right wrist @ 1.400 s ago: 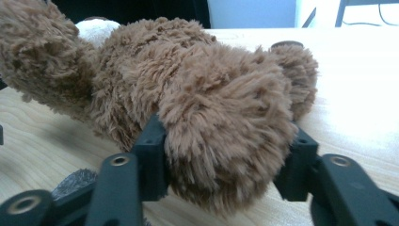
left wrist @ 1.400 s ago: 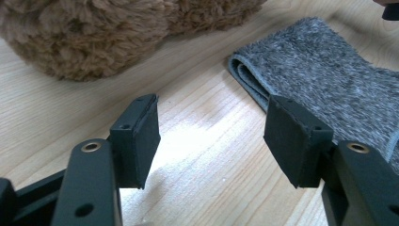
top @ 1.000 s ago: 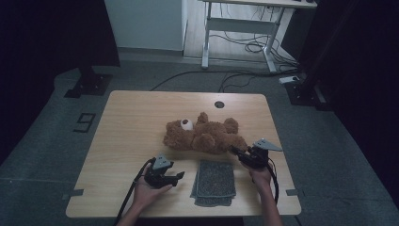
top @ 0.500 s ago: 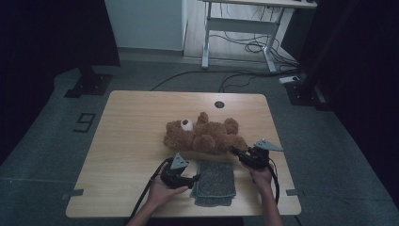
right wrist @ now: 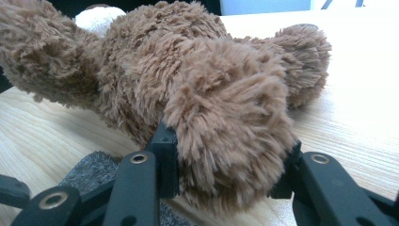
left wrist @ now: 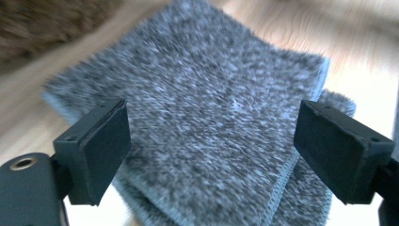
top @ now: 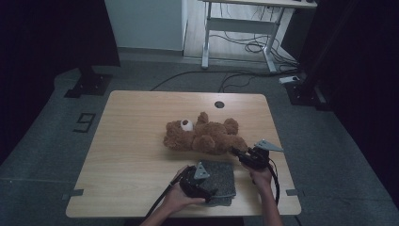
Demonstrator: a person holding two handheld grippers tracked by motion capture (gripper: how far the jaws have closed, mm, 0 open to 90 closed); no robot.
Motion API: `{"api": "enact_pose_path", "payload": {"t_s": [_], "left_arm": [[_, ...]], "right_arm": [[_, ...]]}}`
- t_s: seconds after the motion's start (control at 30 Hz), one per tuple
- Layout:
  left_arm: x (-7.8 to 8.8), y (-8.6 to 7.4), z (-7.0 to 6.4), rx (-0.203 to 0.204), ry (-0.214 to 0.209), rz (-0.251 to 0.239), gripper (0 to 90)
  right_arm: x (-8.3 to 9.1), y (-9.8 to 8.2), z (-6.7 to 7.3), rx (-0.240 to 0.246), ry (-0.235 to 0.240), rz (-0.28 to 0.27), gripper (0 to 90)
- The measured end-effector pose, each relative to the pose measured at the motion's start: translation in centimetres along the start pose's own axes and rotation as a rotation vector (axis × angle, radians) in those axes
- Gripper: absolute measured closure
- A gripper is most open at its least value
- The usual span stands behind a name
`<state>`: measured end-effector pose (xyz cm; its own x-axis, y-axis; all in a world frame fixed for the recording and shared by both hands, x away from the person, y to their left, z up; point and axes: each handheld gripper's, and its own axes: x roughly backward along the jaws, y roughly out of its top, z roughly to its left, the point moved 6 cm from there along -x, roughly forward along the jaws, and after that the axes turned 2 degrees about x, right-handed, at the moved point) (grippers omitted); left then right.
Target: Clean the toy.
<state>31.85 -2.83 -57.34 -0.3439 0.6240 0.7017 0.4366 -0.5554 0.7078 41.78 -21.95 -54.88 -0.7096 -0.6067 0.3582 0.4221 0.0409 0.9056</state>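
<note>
Brown teddy bear [right wrist: 188, 89]: your right gripper [right wrist: 226, 165] is clamped on its paw; your left gripper [left wrist: 211, 150], jaws just opening wide, hovers over the grey cloth [left wrist: 211, 108] at the bear's 6 o'clock.

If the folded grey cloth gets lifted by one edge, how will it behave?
The grey cloth looks soft and fuzzy, so it will probably droop. It lies folded in layers, so lifting one edge may unfold it. It likely won't slip between the open left claw's pads.

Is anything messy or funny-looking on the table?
The teddy lies flopped on its back on the table, one leg squeezed in the right tongs. The grey towel is folded unevenly, its lower layer poking out past the top one. Nothing looks spilled or broken.
</note>
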Motion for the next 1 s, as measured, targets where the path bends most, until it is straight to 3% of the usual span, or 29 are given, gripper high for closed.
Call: {"api": "enact_pose_path", "payload": {"t_s": [0.1, 0.13, 0.33, 0.53, 0.67, 0.83, 1.0], "left_arm": [[-0.7, -0.2, -0.1, -0.015, 0.016, 0.026, 11.0], [-1.3, -0.6, -0.2, -0.035, 0.028, 0.055, 10.4], [-1.6, -1.0, -0.1, -0.047, 0.03, 0.042, 10.5], [-1.3, -1.2, 0.1, -0.048, 0.037, 0.022, 16.3], [-0.9, -1.3, 0.7, -0.038, 0.048, 0.002, 30.2], [-0.4, -1.5, 1.6, -0.03, 0.066, -0.027, 58.2], [-0.1, -1.7, 1.7, -0.019, 0.072, -0.031, 70.6]], "right_arm": [[0.0, 0.0, 0.0, -0.001, 0.0, 0.0, 57.2], [0.0, 0.0, 0.0, -0.001, 0.0, 0.0, 57.1], [0.0, 0.0, 0.0, -0.004, 0.0, -0.001, 57.1], [0.0, -0.1, 0.0, -0.007, -0.001, 0.001, 57.1], [0.0, -0.1, 0.0, -0.01, -0.006, 0.0, 57.1], [0.0, -0.1, 0.0, -0.008, -0.009, 0.0, 57.0], [0.1, -0.1, -0.1, -0.005, -0.011, -0.001, 56.9]]}}
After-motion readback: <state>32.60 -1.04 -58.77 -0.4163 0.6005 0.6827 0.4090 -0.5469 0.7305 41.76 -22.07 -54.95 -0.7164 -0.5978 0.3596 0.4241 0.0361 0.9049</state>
